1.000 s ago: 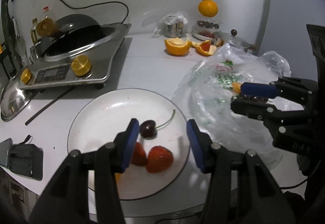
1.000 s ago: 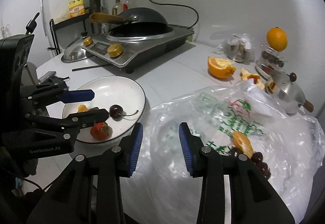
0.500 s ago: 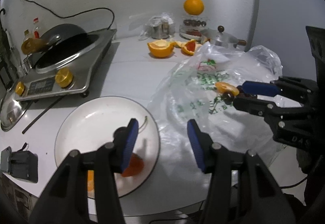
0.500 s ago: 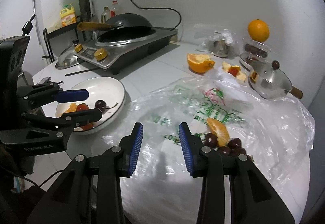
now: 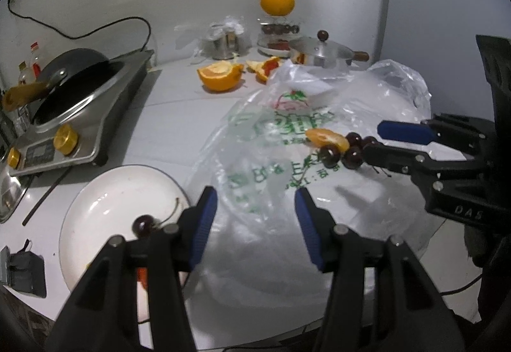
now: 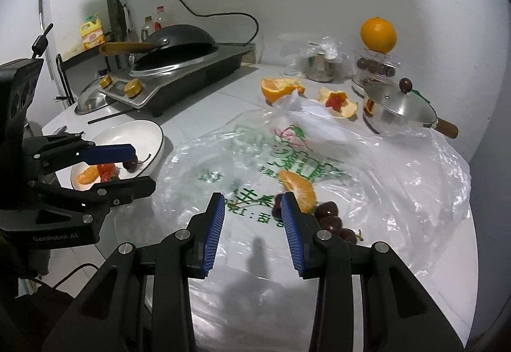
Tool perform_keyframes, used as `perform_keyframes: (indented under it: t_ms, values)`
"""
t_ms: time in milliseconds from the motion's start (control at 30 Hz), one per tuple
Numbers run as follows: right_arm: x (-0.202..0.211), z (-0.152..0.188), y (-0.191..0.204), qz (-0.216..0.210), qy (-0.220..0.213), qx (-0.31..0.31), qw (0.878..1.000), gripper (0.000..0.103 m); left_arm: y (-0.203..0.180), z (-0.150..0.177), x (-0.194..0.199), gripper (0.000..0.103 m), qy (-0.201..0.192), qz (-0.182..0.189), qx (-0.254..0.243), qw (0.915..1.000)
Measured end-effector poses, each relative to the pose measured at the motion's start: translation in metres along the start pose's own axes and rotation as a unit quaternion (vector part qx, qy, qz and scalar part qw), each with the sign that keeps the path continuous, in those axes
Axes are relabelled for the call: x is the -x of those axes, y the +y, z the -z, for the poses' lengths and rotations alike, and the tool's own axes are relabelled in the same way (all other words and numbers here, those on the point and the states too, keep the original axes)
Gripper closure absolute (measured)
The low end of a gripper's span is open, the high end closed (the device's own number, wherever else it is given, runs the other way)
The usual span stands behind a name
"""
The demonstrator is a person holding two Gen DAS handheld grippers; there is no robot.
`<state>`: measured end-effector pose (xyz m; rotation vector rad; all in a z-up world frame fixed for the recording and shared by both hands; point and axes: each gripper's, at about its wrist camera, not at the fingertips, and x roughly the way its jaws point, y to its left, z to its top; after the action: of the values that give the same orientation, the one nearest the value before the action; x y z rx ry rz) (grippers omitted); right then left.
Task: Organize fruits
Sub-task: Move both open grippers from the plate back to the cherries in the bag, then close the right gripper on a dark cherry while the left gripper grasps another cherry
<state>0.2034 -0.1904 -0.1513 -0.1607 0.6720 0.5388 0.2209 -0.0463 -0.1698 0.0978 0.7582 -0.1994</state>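
Observation:
A white plate [image 5: 108, 192] at the near left holds a dark cherry [image 5: 142, 225]; the right wrist view [image 6: 150, 135] also shows a strawberry [image 6: 107, 171] and an orange piece [image 6: 84, 176] in it. On a clear plastic bag [image 5: 287, 160] lie an orange segment [image 6: 298, 187] and several dark cherries [image 6: 325, 214]. My left gripper [image 5: 255, 224] is open and empty over the bag's near edge, right of the plate. My right gripper [image 6: 252, 224] is open and empty, its right finger just before the cherries.
An induction cooker with a black wok [image 5: 70, 90] stands at the left. Orange halves and peel [image 5: 220, 76], a lidded steel pot [image 5: 322, 52], a whole orange on a clear container [image 5: 277, 1] and a bagged tin stand at the back. A black wallet [image 5: 25, 269] lies near the front left edge.
Both grippers moved right, away from the plate and over the plastic bag. The right gripper came close to the cherries and orange segment. Both stayed open.

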Motion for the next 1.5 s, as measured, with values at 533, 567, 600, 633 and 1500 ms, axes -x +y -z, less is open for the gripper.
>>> perform_keyframes:
  t_ms: [533, 567, 600, 633, 1500]
  values:
    - [-0.003, 0.011, -0.039, 0.007, 0.005, -0.025, 1.0, 0.064, -0.03, -0.015, -0.021, 0.035, 0.015, 0.015, -0.019, 0.9996]
    - [-0.004, 0.011, -0.042, 0.007, 0.006, -0.027, 1.0, 0.064, -0.032, -0.016, -0.023, 0.035, 0.016, 0.015, -0.021, 0.9995]
    - [-0.005, 0.012, -0.045, 0.008, 0.007, -0.028, 1.0, 0.064, -0.034, -0.017, -0.025, 0.035, 0.017, 0.016, -0.022, 0.9995]
    - [-0.006, 0.012, -0.047, 0.008, 0.008, -0.03, 0.999, 0.064, -0.035, -0.018, -0.027, 0.035, 0.019, 0.017, -0.023, 0.9994]
    - [-0.041, 0.025, -0.082, -0.028, 0.035, -0.029, 0.999, 0.068, -0.068, -0.032, -0.089, 0.035, 0.064, 0.011, -0.065, 0.9957]
